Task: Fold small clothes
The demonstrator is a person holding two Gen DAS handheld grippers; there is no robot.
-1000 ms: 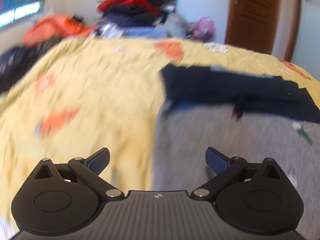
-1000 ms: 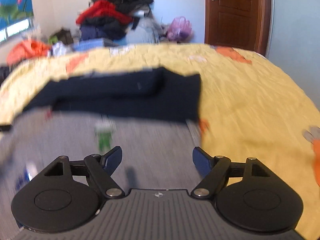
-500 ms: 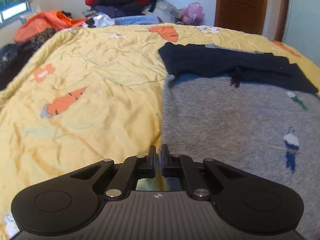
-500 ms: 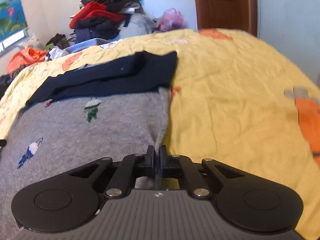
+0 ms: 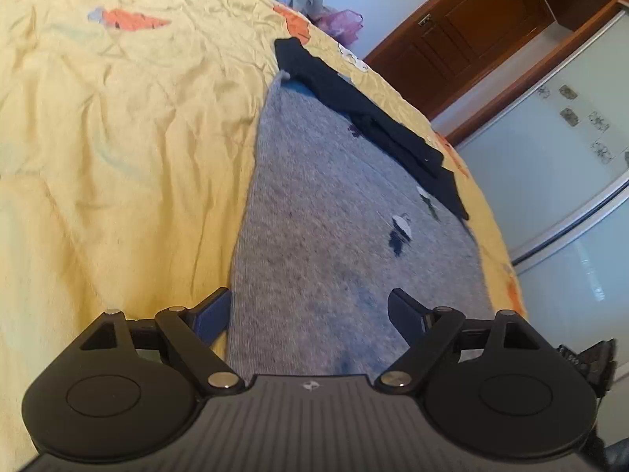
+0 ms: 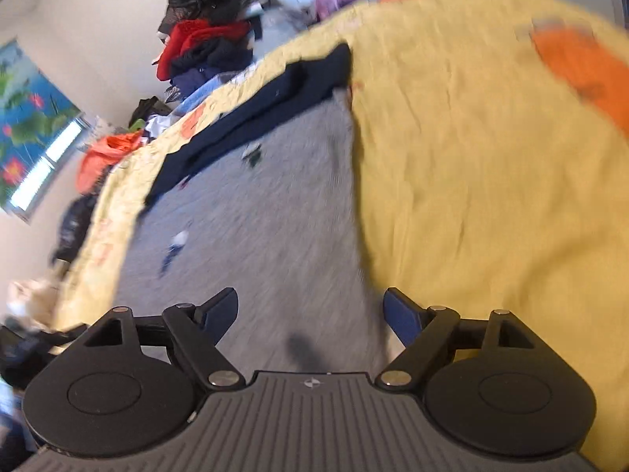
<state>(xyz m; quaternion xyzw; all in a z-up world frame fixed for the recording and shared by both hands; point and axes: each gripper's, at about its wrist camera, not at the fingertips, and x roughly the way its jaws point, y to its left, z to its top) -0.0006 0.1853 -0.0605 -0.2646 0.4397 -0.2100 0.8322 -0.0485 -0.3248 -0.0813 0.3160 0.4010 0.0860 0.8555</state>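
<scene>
A: Status of the bed (image 5: pixel 118 126) and the garment?

B: The yellow bedspread is unchanged. The grey sweater (image 5: pixel 334 212) lies flat on it, with a dark garment (image 5: pixel 377 126) across its far end. Half a second earlier both views were level; both are now tilted, the right one blurred.

A: Status of the left gripper (image 5: pixel 308 312)?

B: Its fingers (image 5: pixel 214 314) were clenched at the sweater's left near edge half a second ago. They have just been opening and now stand released, with the left edge of the sweater between them, not pinched.

A: And the right gripper (image 6: pixel 310 310)?

B: Same sequence. Its fingers (image 6: pixel 403 316) straddle the sweater's right edge, released.

A: Consequence for the task?

B: Judgement: the near hem has been set down; the sweater is not yet folded, and a new grasp is required.
</scene>
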